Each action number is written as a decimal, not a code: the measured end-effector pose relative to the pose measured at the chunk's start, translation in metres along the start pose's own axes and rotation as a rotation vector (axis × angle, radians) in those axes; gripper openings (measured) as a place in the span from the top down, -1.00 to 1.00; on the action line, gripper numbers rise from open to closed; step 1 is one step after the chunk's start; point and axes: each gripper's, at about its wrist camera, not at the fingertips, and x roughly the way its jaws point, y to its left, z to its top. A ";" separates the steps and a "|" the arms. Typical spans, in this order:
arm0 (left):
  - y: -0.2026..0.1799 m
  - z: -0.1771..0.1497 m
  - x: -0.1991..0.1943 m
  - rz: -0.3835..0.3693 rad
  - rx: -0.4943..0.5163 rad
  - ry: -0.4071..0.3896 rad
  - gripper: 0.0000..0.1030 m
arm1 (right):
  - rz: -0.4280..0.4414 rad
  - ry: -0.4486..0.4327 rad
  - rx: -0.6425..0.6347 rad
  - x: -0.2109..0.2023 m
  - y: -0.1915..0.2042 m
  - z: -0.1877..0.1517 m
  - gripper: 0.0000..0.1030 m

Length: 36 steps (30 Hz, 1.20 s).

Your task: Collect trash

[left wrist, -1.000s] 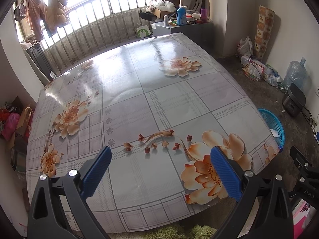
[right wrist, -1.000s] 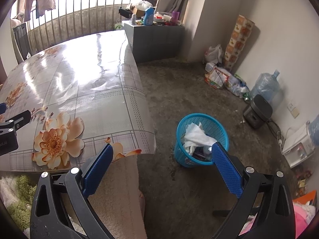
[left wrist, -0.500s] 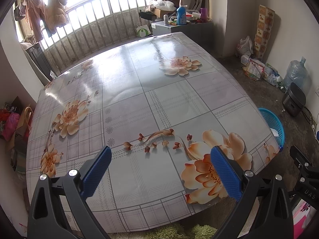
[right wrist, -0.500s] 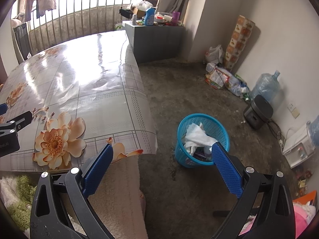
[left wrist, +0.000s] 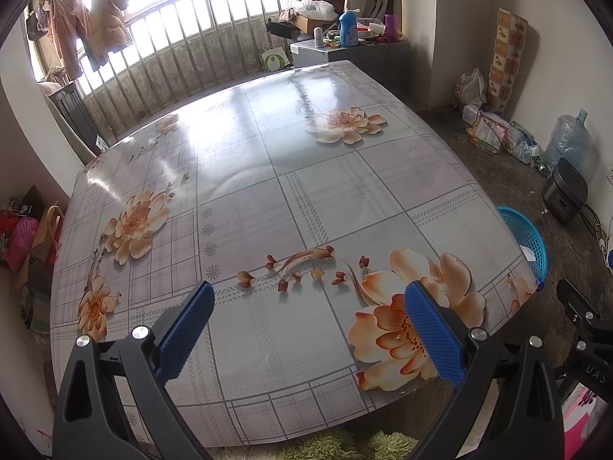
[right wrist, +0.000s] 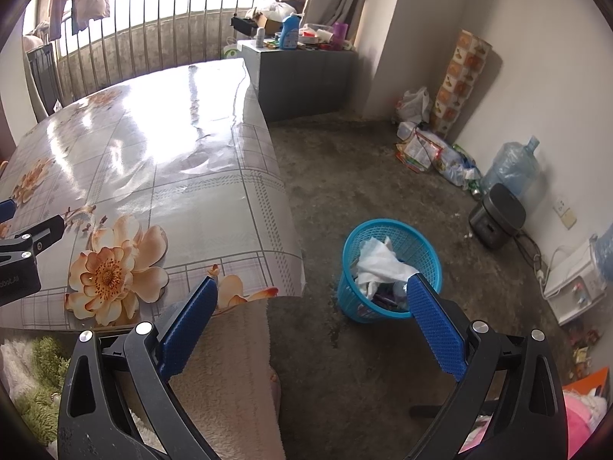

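Both grippers are hanging wide apart and holding nothing. The left gripper (left wrist: pixel 306 326) is hovering over the near edge of the table (left wrist: pixel 268 176), blue pads spread over the flowered cloth, and nothing is lying between them. No scrap is showing anywhere on that tabletop, which probably explains why the left side is idling rather than reaching.

The right gripper (right wrist: pixel 312 320) is pointing off the table corner toward the floor, jaws just as wide and empty. It is looking down at the blue basket (right wrist: pixel 390 264), which is standing on the concrete floor just beside the table's corner, handy for dropping things over the edge. White crumpled paper (right wrist: pixel 383 262) is sitting inside it on top of darker rubbish, so the trash in view is already in the basket.

My read: the collecting looks done or nearly so, unless the heap of bags and wrappers (right wrist: pixel 433 149) against the far wall counts, and it's well apart from the basket.
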 end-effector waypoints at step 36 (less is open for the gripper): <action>0.000 -0.002 0.001 0.000 -0.001 0.003 -0.89 | 0.002 -0.006 -0.001 0.001 0.004 0.000 -0.84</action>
